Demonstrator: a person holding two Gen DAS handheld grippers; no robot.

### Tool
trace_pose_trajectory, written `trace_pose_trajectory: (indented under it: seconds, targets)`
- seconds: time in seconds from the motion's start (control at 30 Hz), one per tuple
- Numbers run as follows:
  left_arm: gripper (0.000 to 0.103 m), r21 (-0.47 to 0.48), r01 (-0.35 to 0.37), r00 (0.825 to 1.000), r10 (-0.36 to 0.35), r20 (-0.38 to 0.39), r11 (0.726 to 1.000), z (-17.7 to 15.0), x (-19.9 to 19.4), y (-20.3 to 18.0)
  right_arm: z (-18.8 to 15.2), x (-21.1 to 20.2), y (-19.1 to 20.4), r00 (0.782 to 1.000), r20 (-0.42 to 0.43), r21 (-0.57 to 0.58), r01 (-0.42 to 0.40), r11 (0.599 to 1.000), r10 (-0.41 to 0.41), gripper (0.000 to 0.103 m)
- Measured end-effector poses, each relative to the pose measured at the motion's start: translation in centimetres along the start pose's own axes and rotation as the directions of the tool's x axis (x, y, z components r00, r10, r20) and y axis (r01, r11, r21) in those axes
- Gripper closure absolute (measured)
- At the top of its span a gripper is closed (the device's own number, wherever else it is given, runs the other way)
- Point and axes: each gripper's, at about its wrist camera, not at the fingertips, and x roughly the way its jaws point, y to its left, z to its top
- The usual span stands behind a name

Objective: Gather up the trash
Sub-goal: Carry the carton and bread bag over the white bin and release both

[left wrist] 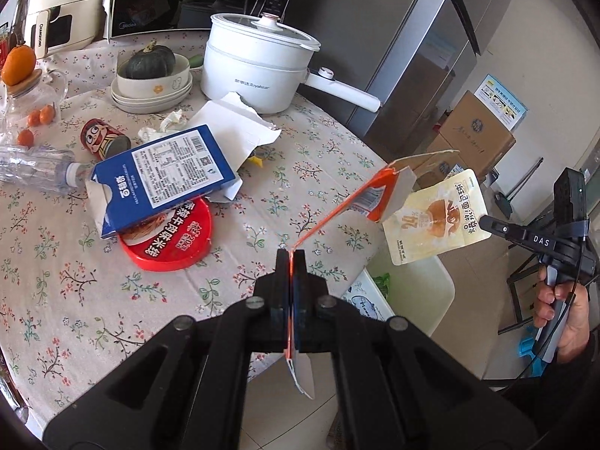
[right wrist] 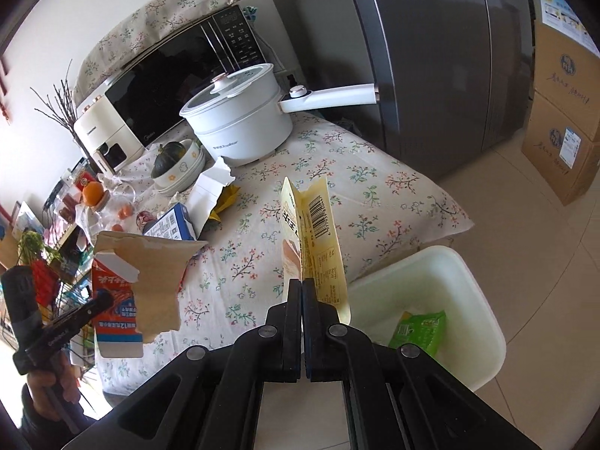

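Observation:
My left gripper (left wrist: 291, 253) is shut on a flattened orange carton (left wrist: 360, 198), held in the air past the table's right edge; the carton also shows in the right wrist view (right wrist: 120, 300). My right gripper (right wrist: 301, 281) is shut on a pale yellow snack wrapper (right wrist: 318, 240), held beside the carton over the white bin; the wrapper also shows in the left wrist view (left wrist: 435, 217). The white bin (right wrist: 450, 277) stands on the floor by the table and holds a green packet (right wrist: 420, 328). On the table lie a blue box (left wrist: 161, 172), a red lid (left wrist: 168, 240), a red can (left wrist: 103, 138), a plastic bottle (left wrist: 33, 167), torn white paper (left wrist: 232, 123) and a crumpled tissue (left wrist: 165, 123).
A white electric pot (left wrist: 258, 63) with a long handle, a bowl with a squash (left wrist: 150, 71), a microwave (right wrist: 176, 82), a glass jar topped by an orange (left wrist: 18, 63) stand at the table's back. A grey fridge (right wrist: 431, 56) and cardboard boxes (right wrist: 562, 120) stand to the right.

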Motion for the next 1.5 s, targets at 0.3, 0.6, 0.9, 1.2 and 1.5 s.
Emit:
trace_pose_trajectory:
  seconds: [0.3,0.6,0.9,1.2,1.5]
  targets:
    - [0.101,0.051,0.057,0.998,-0.055,-0.041,0.997,-0.2,2.8,-4.8,-1.5,-1.6,-6.0,0.996,-0.017,0.087,0.090,0.992,-0.089,0.102]
    - [0.101,0.069,0.111,0.991,-0.105,-0.084,0.991,-0.5,5.6,-8.7,-3.7,-0.3,-11.3,0.976,-0.111,0.161,0.204,0.966,-0.188,0.102]
    - [0.101,0.087,0.162,0.982,-0.152,-0.115,0.983,-1.0,8.9,-12.5,-5.8,2.3,-14.6,0.945,-0.232,0.192,0.276,0.942,-0.229,0.102]
    - [0.101,0.107,0.181,0.974,-0.162,-0.160,0.978,-1.8,13.3,-16.0,-6.8,2.4,-15.9,0.932,-0.279,0.219,0.297,0.930,-0.232,0.074]
    - [0.101,0.143,0.148,0.974,-0.119,-0.191,0.979,-2.9,16.4,-17.3,-7.0,1.2,-17.2,0.933,-0.265,0.250,0.310,0.917,-0.243,0.055]
